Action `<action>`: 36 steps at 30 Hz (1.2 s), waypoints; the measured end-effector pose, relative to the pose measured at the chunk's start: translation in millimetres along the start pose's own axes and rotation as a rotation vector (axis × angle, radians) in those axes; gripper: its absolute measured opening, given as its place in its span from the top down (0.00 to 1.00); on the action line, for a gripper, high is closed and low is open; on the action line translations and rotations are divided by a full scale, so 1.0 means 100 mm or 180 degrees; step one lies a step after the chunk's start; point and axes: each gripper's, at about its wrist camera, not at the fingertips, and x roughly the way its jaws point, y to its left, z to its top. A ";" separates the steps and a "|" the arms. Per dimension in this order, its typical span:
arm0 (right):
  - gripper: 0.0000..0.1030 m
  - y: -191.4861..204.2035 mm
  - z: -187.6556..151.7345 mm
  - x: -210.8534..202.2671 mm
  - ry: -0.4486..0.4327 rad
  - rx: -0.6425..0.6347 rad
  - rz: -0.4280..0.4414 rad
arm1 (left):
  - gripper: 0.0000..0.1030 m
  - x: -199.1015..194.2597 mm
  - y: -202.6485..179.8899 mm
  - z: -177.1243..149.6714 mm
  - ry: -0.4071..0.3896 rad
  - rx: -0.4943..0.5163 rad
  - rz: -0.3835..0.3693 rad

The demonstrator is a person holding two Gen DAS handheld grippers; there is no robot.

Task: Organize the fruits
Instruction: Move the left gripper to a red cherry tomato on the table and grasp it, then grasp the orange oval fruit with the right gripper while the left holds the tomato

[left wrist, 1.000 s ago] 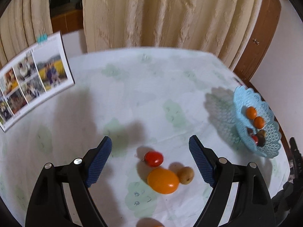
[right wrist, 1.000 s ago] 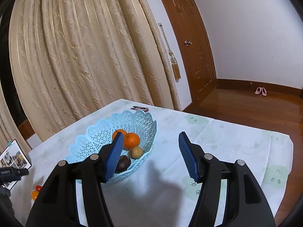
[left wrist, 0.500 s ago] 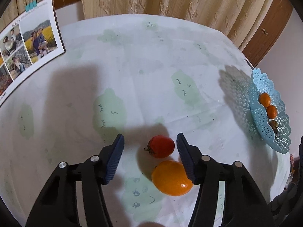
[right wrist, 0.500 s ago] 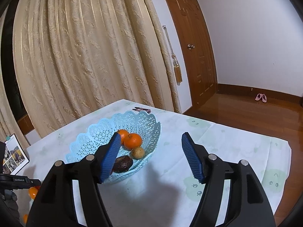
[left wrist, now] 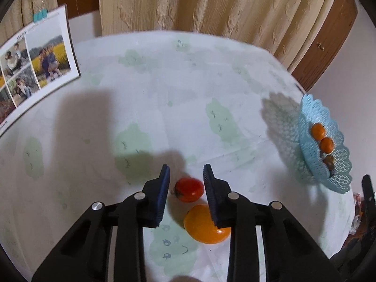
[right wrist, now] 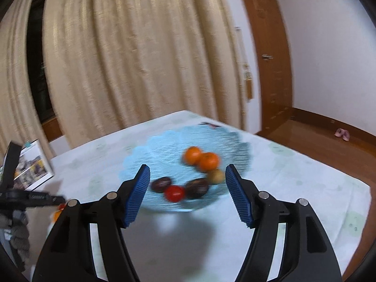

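Tomato now sits between the narrowed left gripper pads, ready for pickup; right gripper hovers open over the basket.

Tablecloth: matt cloth, white w/ pale green print, faint creases. Basket: light-blue plastic, lace-like openwork. Red tomato: smooth, glossy skin. Orange fruit: smooth, slight sheen. Left gripper: matt black plastic arms, bright metal screw heads; pads blue, ribbed, rubbery-looking. Photo sheet: paper, semi-gloss. Curtain: beige cloth, rough crinkled weave. Door: brown wood, satin; floor glossy wood.
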 end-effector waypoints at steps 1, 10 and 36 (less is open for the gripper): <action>0.34 0.08 0.00 0.01 0.0049 -0.0028 0.0102 | 0.71 -0.05 0.00 0.01 -0.0041 0.0003 -0.0007; 0.34 0.73 -0.10 0.15 0.0430 -0.0285 0.0737 | 0.62 -0.10 0.04 0.04 0.0083 -0.0115 -0.0119; 0.34 1.17 -0.29 0.30 0.0979 -0.0597 0.1223 | 0.72 -0.29 0.12 0.09 -0.0172 -0.0128 -0.0079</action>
